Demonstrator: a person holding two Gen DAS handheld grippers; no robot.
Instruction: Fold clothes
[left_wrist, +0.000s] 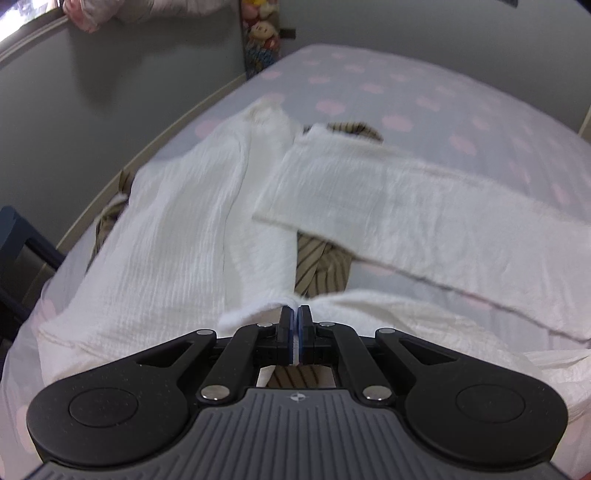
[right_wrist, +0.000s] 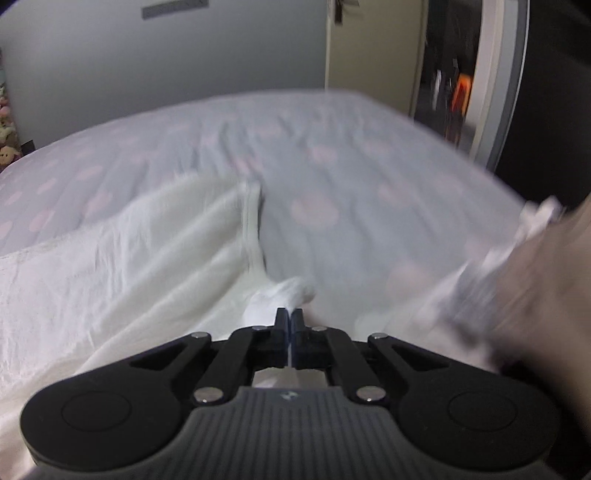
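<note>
Left wrist view. The left gripper (left_wrist: 296, 314) has its fingers pressed together on a pinch of white cloth at the near edge of the white garment (left_wrist: 177, 229). The garment lies spread on the bed (left_wrist: 424, 96). One sleeve (left_wrist: 388, 192) is laid flat across the body of the garment. A striped garment (left_wrist: 317, 266) lies under the white one and shows in the gap between body and sleeve. Count: one white garment, one striped garment, one gripper in view.

Right wrist view. The frame is blurred. The right gripper (right_wrist: 289, 319) has its fingers closed narrow on a bunch of white cloth (right_wrist: 291, 291), which appears to belong to the same garment (right_wrist: 129, 258) spread to the left on the bed (right_wrist: 332, 147). A pale blurred shape at the right edge cannot be identified. Count: one white garment, one gripper.

Step in hand, as a judgement: both grippers hold the near edge of the white garment, ready for a fold. The next move calls for lifting both pinches together, at even height, and carrying the edge across without dragging the striped garment beneath.
</note>
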